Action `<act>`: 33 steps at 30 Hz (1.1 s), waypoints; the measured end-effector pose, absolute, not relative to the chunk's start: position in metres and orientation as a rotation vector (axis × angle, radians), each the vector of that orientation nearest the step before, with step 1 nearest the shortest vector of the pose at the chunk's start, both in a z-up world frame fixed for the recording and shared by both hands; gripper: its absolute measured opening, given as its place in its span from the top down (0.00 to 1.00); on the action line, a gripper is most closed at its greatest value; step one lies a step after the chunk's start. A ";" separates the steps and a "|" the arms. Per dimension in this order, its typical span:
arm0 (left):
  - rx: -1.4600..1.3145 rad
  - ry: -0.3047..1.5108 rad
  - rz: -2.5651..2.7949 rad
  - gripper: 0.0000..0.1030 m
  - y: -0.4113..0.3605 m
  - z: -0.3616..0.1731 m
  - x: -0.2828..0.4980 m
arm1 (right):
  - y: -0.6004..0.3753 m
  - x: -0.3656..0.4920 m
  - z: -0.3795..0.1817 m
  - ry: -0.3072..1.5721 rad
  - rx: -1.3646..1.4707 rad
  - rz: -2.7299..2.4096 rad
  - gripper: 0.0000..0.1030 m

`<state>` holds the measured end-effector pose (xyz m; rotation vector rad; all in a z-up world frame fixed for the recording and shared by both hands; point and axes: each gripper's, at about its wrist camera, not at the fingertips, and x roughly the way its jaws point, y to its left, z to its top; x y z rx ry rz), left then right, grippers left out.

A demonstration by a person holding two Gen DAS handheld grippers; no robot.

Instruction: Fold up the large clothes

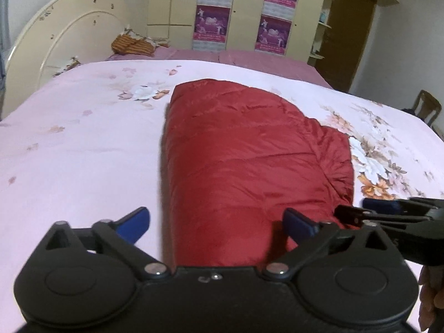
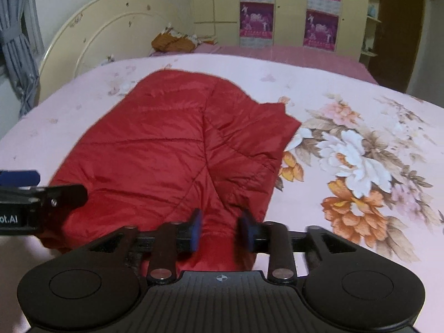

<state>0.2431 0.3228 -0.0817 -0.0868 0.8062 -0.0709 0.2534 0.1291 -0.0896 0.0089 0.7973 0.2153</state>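
A red padded jacket (image 1: 249, 161) is laid flat on the bed (image 1: 83, 144), over a pink flowered bedspread (image 2: 360, 127), so that a broad, soft support is given for folding; it is already doubled into a long narrow bundle running from 6 o'clock toward 12 o'clock in the left wrist view. In that view its left edge is straight, as a folded edge would be, while its right side bulges toward 3 o'clock, where a looser flap (image 2: 266, 127) is seen spread out and not yet squared. The left gripper (image 1: 216, 226) is held released, its blue pads wide apart astride the near end of the jacket at 6 o'clock; nothing is pinched between them, which suggests that it is placed to take or steady the near hem. The right gripper (image 2: 222, 229) is held partly closed, its pads standing on either side of a raised ridge of red cloth at the near edge; whether the cloth is truly clamped cannot be told, since a gap is seen between the pads and the fabric only fills it loosely. Both grippers are kept low and just beside each other at the same end, presumably so that the near end can be lifted evenly and carried toward 12 o'clock. At 11 o'clock, well apart from the jacket, an orange striped bundle (image 1: 133, 45) is left beside the headboard (image 1: 55, 33).
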 end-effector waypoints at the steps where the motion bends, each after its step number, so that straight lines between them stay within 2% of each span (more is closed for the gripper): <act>1: -0.090 0.813 -0.059 0.00 0.322 -0.079 0.238 | 0.126 0.247 -0.085 0.785 0.019 0.213 0.38; 7: -0.079 0.840 -0.001 0.00 0.312 -0.059 0.189 | 0.107 0.193 -0.058 0.763 0.067 0.239 0.38; 9: -0.047 0.825 -0.003 0.00 0.306 -0.049 0.166 | 0.102 0.170 -0.048 0.763 0.082 0.245 0.35; 11: -0.028 0.808 -0.017 0.00 0.299 -0.036 0.141 | 0.096 0.141 -0.034 0.741 0.091 0.256 0.19; 16: -0.036 0.737 -0.017 0.00 0.285 0.002 0.080 | 0.085 0.071 0.006 0.659 0.082 0.243 0.17; 18: -0.050 0.718 0.003 0.00 0.280 0.014 0.060 | 0.081 0.048 0.021 0.625 0.088 0.219 0.08; 19: -0.049 0.712 0.012 0.00 0.278 0.019 0.051 | 0.078 0.037 0.028 0.602 0.097 0.211 0.00; 25: -0.025 0.687 0.051 0.00 0.271 0.041 0.015 | 0.067 -0.005 0.059 0.507 0.134 0.176 0.00; 33: -0.023 0.637 0.072 0.00 0.267 0.061 -0.007 | 0.062 -0.027 0.073 0.467 0.135 0.186 0.00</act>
